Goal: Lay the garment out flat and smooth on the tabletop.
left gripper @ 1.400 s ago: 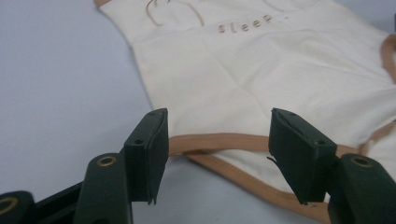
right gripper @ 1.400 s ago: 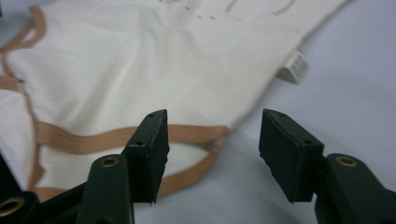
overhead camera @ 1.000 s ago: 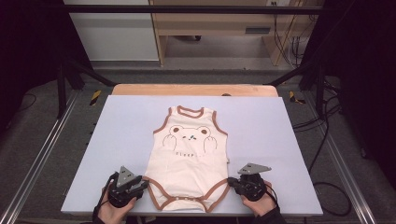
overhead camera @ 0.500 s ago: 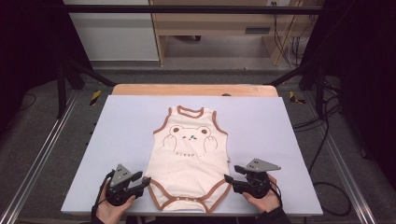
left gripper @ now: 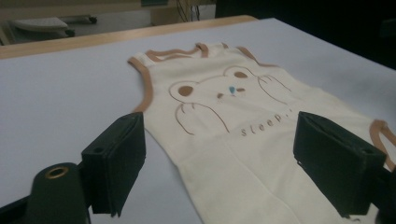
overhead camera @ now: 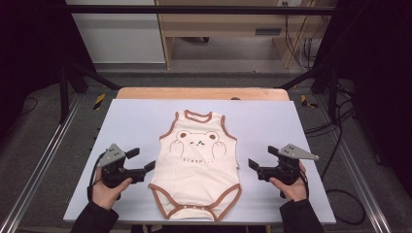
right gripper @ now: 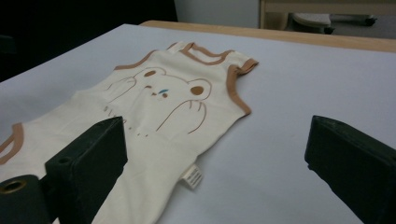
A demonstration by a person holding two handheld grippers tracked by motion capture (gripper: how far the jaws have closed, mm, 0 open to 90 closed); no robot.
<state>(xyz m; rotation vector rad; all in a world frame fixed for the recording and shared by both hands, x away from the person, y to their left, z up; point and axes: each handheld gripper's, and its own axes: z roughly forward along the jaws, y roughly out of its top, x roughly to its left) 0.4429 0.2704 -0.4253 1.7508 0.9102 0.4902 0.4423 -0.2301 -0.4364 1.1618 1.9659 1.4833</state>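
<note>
A cream baby bodysuit (overhead camera: 199, 162) with brown trim and a bear print lies flat in the middle of the table, neck toward the far edge. My left gripper (overhead camera: 141, 159) hovers just off its left side at hip height, and my right gripper (overhead camera: 262, 157) is off its right side, a little apart from the cloth. Both point inward at the bodysuit (left gripper: 219, 98). The jaws of the left gripper (left gripper: 219, 135) and the right gripper (right gripper: 217, 140) have just been opening and stand wide apart, with nothing gripped. A small label (right gripper: 194, 177) sticks out from the bodysuit (right gripper: 159, 93) at its side seam.
The pale table top (overhead camera: 136, 121) has a wooden strip (overhead camera: 199, 93) along its far edge. Metal frame rails (overhead camera: 48, 150) run down both sides. Cables (overhead camera: 340, 194) lie on the floor at the right. A wooden shelf unit (overhead camera: 228, 29) stands beyond the table.
Both grippers were at the bodysuit's lower corners; they have drawn outward and up along its sides, and their jaws have opened. The bodysuit lies where it was.
</note>
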